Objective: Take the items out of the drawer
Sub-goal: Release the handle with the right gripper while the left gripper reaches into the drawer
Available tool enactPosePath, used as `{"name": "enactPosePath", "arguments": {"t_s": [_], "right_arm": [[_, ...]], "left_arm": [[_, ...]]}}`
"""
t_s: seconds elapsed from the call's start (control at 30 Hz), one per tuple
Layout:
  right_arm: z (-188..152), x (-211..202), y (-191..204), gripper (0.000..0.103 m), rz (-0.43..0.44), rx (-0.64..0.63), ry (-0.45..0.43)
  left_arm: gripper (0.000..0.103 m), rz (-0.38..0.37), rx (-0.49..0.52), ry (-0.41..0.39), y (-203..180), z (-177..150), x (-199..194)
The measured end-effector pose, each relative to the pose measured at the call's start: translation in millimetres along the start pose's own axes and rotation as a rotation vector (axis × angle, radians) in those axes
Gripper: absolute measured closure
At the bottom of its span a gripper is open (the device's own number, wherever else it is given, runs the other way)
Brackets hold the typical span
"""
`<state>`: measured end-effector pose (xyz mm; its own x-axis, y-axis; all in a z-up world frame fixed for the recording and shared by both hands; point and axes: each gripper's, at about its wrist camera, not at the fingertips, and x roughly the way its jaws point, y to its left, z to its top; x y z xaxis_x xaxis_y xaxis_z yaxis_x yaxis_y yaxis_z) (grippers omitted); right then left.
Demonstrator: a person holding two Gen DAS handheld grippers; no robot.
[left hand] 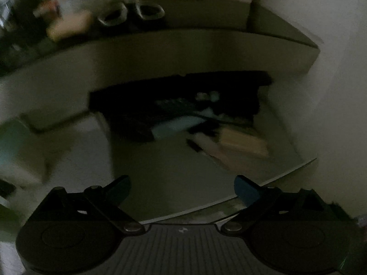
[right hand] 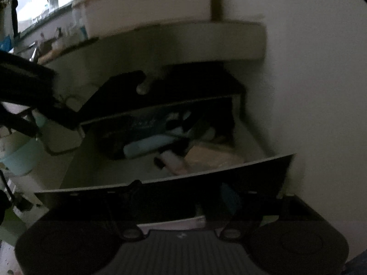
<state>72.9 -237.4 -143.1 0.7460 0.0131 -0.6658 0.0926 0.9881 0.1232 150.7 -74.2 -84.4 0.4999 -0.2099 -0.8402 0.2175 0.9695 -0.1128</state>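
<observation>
The white drawer (left hand: 174, 178) stands pulled open below the counter. Inside at the back lie a dark remote-like item (left hand: 174, 105), a pale blue object (left hand: 174, 127), a white tube with a black cap (left hand: 201, 143) and a tan box (left hand: 243, 141). My left gripper (left hand: 182, 189) is open and empty, above the drawer's front part. In the right wrist view the same drawer (right hand: 110, 171) shows the blue object (right hand: 149, 146), the tube (right hand: 172, 159) and the tan box (right hand: 211, 155). My right gripper (right hand: 181, 200) sits at the drawer's dark front panel (right hand: 252, 174); its blue fingertip (right hand: 229, 197) shows behind it.
The counter (left hand: 160, 43) above holds two bowl-like containers (left hand: 128, 13) and blurred clutter at the left. A white wall (left hand: 339, 91) bounds the right side. The left gripper's black body (right hand: 34, 96) reaches in from the left in the right wrist view. A pale green bucket (right hand: 20, 158) stands at the left.
</observation>
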Motion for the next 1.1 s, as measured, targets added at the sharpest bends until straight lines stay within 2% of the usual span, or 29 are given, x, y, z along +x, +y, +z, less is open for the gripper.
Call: {"name": "enactPosePath", "arguments": {"t_s": [0.07, 0.23, 0.43, 0.53, 0.67, 0.73, 0.8, 0.9, 1.1], "right_arm": [[0.6, -11.3, -9.0, 0.027, -0.012, 0.002, -0.016], [-2.0, -33.3, -29.3, 0.027, -0.040, 0.013, -0.036], [-8.4, -51.2, -47.3, 0.027, -0.073, 0.043, -0.044], [-12.8, -57.5, -52.6, 0.027, -0.075, 0.053, -0.045], [-18.8, -60.7, -57.7, 0.027, -0.078, 0.063, -0.040], [-21.4, -61.7, -60.2, 0.027, -0.077, 0.073, -0.037], [-23.5, -63.2, -62.4, 0.027, -0.078, 0.079, -0.038], [-25.6, -65.3, -65.2, 0.027, -0.083, 0.087, -0.044], [-29.6, -68.5, -70.2, 0.027, -0.084, 0.101, -0.051]], "left_arm": [[0.015, -0.030, -0.012, 0.053, -6.6, 8.5, 19.4], [0.015, -0.037, -0.054, 0.154, -19.1, 18.4, 66.7], [0.018, -0.005, -0.098, 0.250, -28.4, 23.4, 119.2], [0.027, 0.031, -0.138, 0.285, -26.2, 27.6, 145.3], [0.045, 0.005, -0.225, 0.363, -21.7, 32.0, 177.4], [0.047, 0.001, -0.275, 0.389, -19.5, 33.0, 189.3], [0.059, -0.001, -0.324, 0.413, -17.6, 33.5, 200.1], [0.070, -0.005, -0.419, 0.440, -13.9, 31.8, 212.8], [0.080, -0.019, -0.605, 0.472, -6.5, 26.5, 233.8]]}}
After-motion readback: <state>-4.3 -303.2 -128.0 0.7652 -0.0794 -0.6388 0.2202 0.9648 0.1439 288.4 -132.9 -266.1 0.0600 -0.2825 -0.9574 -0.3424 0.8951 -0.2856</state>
